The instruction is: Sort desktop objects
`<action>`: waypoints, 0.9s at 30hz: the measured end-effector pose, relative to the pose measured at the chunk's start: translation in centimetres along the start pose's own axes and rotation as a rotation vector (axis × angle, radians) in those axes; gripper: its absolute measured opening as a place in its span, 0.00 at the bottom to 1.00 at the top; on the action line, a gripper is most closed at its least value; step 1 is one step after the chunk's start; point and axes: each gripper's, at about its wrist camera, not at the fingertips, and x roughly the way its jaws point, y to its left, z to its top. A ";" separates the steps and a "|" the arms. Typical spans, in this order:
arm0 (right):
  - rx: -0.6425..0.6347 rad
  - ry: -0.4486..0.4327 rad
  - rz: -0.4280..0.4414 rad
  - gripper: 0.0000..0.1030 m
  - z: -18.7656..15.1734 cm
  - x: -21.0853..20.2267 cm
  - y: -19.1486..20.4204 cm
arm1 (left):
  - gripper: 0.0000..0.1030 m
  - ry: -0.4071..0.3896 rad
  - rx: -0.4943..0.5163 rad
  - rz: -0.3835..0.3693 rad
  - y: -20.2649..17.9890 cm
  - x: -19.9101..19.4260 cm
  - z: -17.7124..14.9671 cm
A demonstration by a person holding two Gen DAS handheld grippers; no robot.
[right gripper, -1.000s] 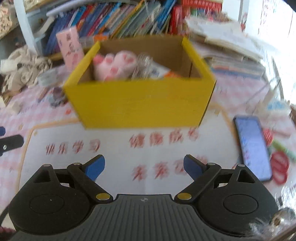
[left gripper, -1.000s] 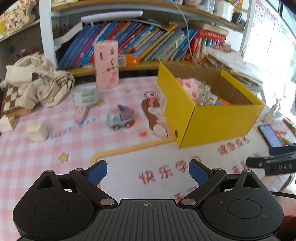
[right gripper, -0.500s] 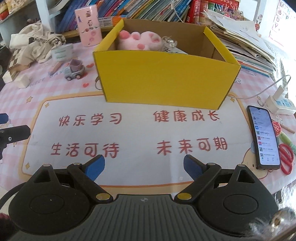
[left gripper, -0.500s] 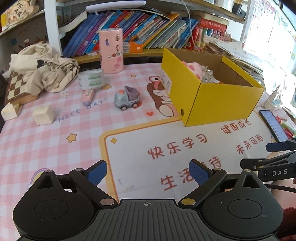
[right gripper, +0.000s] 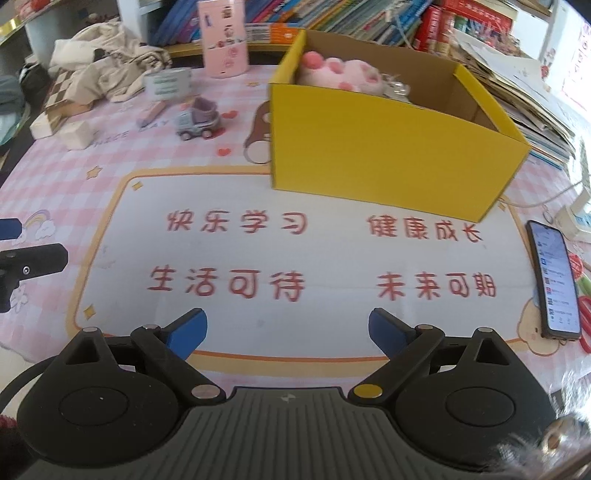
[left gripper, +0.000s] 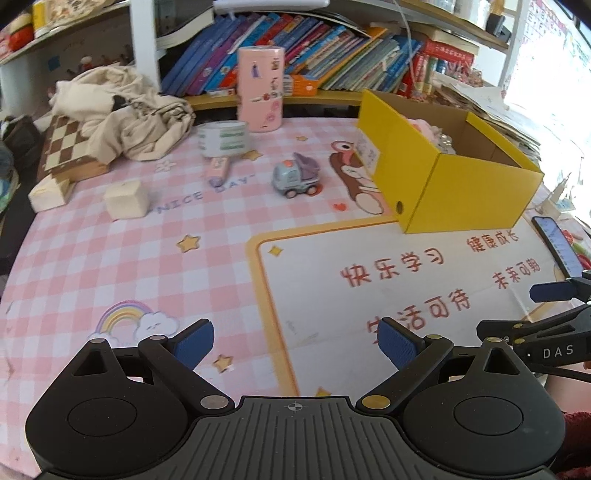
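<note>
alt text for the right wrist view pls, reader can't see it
The right claw is open and empty, low over a pink checked desk mat facing a yellow cardboard box that holds a pink plush toy. A toy truck stands left of the box, a phone lies at the right, and books line the shelf behind.

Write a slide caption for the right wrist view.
Open right gripper hovers over the mat, facing the yellow box holding a pink plush.

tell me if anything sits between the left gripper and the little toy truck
Nothing visible does. The left gripper is open over bare mat, and the stretch of pink checked tablecloth up to the toy truck is clear. The yellow box stands off to the right.
</note>
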 end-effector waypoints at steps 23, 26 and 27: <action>-0.220 -0.002 0.057 0.92 0.9 0.7 8.9 | 0.95 -0.016 -0.107 0.047 6.0 -2.1 -2.2; -0.237 -0.004 0.059 0.92 1.1 0.7 9.4 | 0.95 -0.014 -0.111 0.044 6.1 -2.0 -2.3; -0.240 -0.004 0.060 0.92 1.1 0.8 9.5 | 0.95 -0.015 -0.112 0.045 6.2 -2.1 -2.3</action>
